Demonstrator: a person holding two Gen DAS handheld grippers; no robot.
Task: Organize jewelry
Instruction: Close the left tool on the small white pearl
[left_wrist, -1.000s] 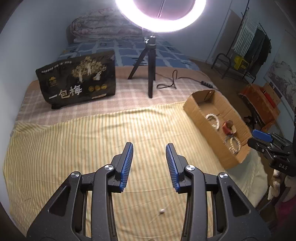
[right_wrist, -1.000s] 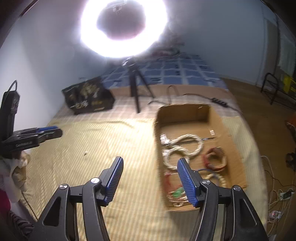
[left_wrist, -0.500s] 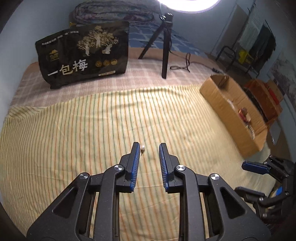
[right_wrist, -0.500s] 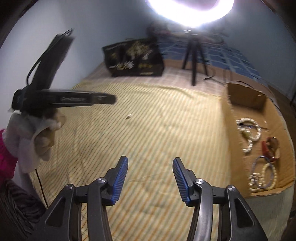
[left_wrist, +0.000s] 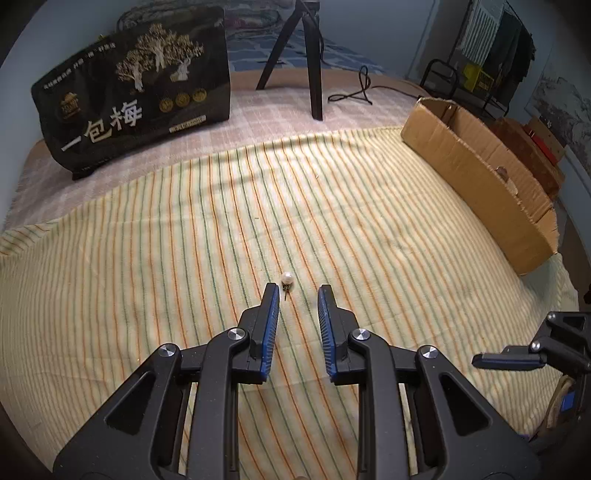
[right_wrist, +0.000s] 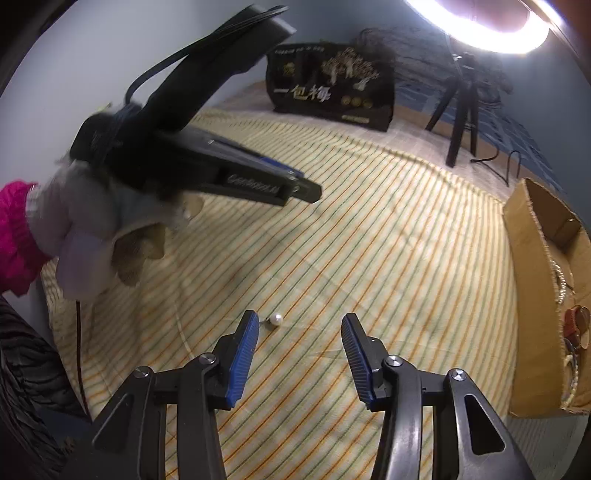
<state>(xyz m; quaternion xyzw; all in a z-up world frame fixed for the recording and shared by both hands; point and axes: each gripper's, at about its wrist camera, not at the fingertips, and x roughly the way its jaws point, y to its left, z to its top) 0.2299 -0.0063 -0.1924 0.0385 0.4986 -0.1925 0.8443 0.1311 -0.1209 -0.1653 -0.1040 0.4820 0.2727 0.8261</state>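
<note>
A small white pearl earring (left_wrist: 287, 279) with a thin pin lies on the striped yellow cloth (left_wrist: 184, 240). My left gripper (left_wrist: 295, 291) is open just short of it, the pearl a little beyond the left fingertip. The pearl (right_wrist: 276, 319) also shows in the right wrist view, just beyond the left fingertip of my open right gripper (right_wrist: 299, 321). The left gripper (right_wrist: 306, 190) hovers above the cloth there. A cardboard box (left_wrist: 476, 166) at the right holds bracelets and necklaces (right_wrist: 576, 325).
A black printed bag (left_wrist: 133, 96) stands at the back left. A ring light tripod (left_wrist: 310, 55) and its cable (left_wrist: 354, 92) stand at the back. A clothes rack (left_wrist: 491, 48) is at the far right. The box wall (right_wrist: 532, 295) rises at the cloth's right edge.
Both grippers have dropped low toward the cloth and closed in on the pearl earring. The left jaws narrowed from a second ago. The right gripper swung left, away from the box.
</note>
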